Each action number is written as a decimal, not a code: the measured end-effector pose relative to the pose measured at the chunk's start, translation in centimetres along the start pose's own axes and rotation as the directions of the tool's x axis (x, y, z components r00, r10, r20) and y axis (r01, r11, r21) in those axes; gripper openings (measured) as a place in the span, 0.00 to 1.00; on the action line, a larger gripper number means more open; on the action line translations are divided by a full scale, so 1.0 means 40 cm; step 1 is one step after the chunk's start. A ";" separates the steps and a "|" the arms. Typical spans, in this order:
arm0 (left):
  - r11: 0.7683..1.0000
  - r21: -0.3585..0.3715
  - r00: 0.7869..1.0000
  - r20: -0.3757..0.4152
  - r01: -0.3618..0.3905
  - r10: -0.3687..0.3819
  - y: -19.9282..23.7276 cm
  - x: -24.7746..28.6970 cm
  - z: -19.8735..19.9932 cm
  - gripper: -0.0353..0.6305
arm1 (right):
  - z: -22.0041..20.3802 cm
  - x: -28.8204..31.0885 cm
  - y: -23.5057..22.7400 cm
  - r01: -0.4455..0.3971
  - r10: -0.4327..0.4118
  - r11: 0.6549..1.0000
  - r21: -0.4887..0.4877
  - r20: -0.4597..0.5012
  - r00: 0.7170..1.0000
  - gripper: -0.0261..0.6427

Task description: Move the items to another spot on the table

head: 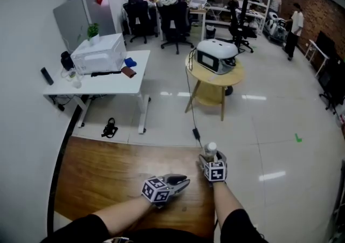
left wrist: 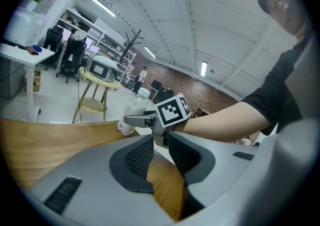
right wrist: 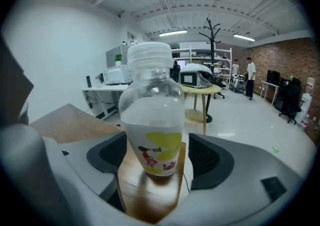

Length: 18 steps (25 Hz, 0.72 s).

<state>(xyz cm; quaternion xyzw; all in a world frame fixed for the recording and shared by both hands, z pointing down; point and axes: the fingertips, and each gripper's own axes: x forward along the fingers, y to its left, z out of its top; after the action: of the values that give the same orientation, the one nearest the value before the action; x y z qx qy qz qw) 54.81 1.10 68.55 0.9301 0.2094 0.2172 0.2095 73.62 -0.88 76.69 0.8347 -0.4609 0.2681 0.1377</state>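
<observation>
A clear plastic bottle (head: 211, 149) with a white cap and a yellow label stands upright at the far right corner of the wooden table (head: 108, 177). My right gripper (head: 209, 160) is open around the bottle (right wrist: 152, 120). In the right gripper view (right wrist: 157, 146) there is a clear gap between the right pad (right wrist: 212, 157) and the bottle. My left gripper (head: 183, 184) rests low over the table to the left of the bottle, pointing right. Its jaws (left wrist: 160, 142) are shut with nothing between them. From there I see the bottle (left wrist: 131, 112) and the right gripper's marker cube (left wrist: 172, 110).
The table's far edge (head: 161, 146) and right edge run close to the bottle, with tiled floor beyond. A round yellow table (head: 215, 77) carrying a white device stands ahead. A white desk (head: 102, 83) with a printer is at the left. People stand far back.
</observation>
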 end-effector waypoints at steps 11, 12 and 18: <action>0.997 -0.014 0.995 0.067 -0.079 0.080 -0.010 -0.126 0.001 0.18 | 0.005 -0.081 0.099 -0.140 0.142 0.985 -0.100 0.011 0.990 0.47; 0.997 -0.010 0.994 0.076 -0.082 0.083 -0.012 -0.152 0.002 0.18 | 0.008 -0.100 0.125 -0.153 0.155 0.982 -0.108 0.012 0.988 0.47; 0.993 -0.001 0.984 0.130 -0.120 0.119 0.013 -0.389 -0.021 0.18 | 0.046 -0.199 0.332 -0.185 0.192 0.974 -0.129 0.043 0.980 0.48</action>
<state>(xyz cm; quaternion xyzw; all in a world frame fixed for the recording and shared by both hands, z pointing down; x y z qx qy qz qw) 41.83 -6.55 64.54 0.9539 0.1402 0.1676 0.2059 59.57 -3.37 70.37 0.7841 -0.5576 0.2273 0.1506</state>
